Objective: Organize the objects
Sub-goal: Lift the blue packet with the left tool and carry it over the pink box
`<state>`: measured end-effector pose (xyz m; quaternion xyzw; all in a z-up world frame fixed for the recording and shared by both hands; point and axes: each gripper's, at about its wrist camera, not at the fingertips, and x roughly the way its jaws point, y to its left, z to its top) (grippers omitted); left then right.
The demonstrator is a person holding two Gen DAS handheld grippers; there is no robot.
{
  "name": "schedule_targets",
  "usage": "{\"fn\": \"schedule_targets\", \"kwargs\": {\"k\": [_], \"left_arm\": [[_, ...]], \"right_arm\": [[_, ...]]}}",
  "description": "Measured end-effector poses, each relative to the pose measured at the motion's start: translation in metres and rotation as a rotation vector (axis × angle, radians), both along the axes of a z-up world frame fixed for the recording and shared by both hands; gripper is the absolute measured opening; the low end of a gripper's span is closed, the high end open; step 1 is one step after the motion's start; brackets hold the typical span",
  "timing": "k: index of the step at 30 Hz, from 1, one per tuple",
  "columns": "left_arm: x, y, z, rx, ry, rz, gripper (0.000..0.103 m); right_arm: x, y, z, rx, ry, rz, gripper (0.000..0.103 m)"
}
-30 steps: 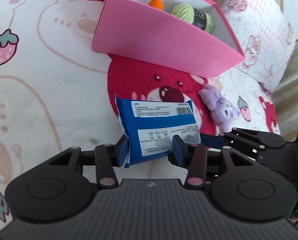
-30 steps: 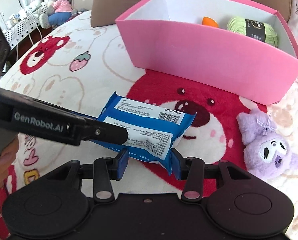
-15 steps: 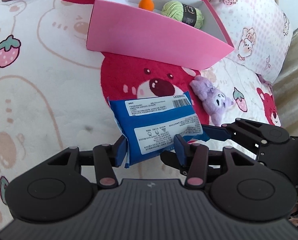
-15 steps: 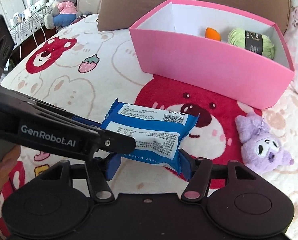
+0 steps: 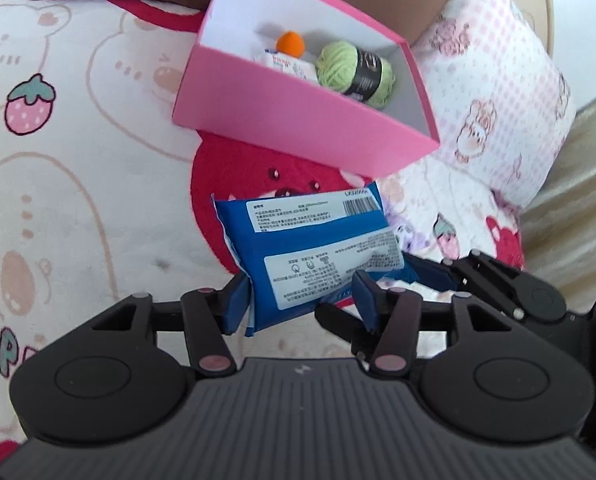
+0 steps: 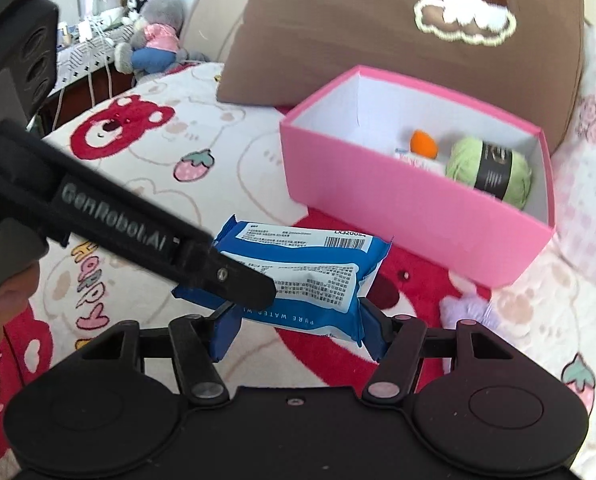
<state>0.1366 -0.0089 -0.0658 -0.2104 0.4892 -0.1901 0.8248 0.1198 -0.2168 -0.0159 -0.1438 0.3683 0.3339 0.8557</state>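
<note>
A blue pack of wet wipes (image 5: 310, 240) hangs above the bear-print bedspread, held from two sides. My left gripper (image 5: 302, 298) has its blue pads on the pack's lower edges, and its jaws are opening with the pack between them. My right gripper (image 6: 298, 332) is shut on the pack (image 6: 298, 264) across its near end. The left gripper's black arm (image 6: 137, 228) crosses the right wrist view from the left. Beyond stands an open pink box (image 5: 298, 120) holding an orange ball (image 5: 290, 43), green yarn (image 5: 354, 68) and a small white packet (image 5: 285, 64).
A purple plush toy (image 6: 470, 308) lies on the bedspread in front of the box's right end. A brown cushion (image 6: 378, 40) leans behind the box and a pink checked pillow (image 5: 498, 100) lies to its right. Stuffed animals (image 6: 153, 32) sit past the bed's far left edge.
Both grippers have risen with the wipes pack, lifting it off the bedspread. The box's inside shows more, and the pack now covers the purple plush in the left wrist view.
</note>
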Motion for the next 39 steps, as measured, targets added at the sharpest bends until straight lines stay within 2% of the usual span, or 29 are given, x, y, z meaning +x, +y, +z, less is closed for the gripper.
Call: {"fn": "schedule_targets", "kwargs": {"k": [4, 9, 11, 15, 21, 24, 32, 37, 39], "left_arm": [[-0.001, 0.001, 0.01, -0.037, -0.016, 0.039, 0.055], [-0.002, -0.006, 0.023, -0.017, -0.039, 0.038, 0.055], [-0.002, -0.01, 0.029, 0.004, -0.055, 0.045, 0.055], [-0.004, -0.027, 0.037, 0.094, -0.086, 0.03, 0.055], [0.0, -0.035, 0.039, 0.104, -0.08, 0.019, 0.055], [0.008, -0.038, 0.044, 0.075, -0.061, 0.008, 0.058], [0.031, -0.063, 0.076, 0.134, -0.143, -0.067, 0.058], [0.05, -0.079, 0.083, 0.171, -0.165, -0.101, 0.058], [0.056, -0.078, 0.084, 0.158, -0.173, -0.092, 0.058]], "right_arm": [[-0.002, -0.003, 0.012, 0.007, -0.046, -0.005, 0.068], [-0.004, -0.004, 0.021, -0.008, -0.086, 0.01, 0.068], [-0.005, -0.005, 0.026, -0.011, -0.101, 0.011, 0.068], [-0.004, -0.006, 0.028, -0.013, -0.122, 0.003, 0.069], [-0.005, -0.009, 0.027, -0.028, -0.135, -0.005, 0.069], [-0.002, -0.011, 0.031, -0.046, -0.143, -0.018, 0.069], [0.019, -0.018, 0.046, -0.065, -0.173, -0.057, 0.069], [0.043, -0.025, 0.047, -0.043, -0.161, -0.085, 0.068], [0.048, -0.027, 0.045, -0.031, -0.163, -0.092, 0.067]]}}
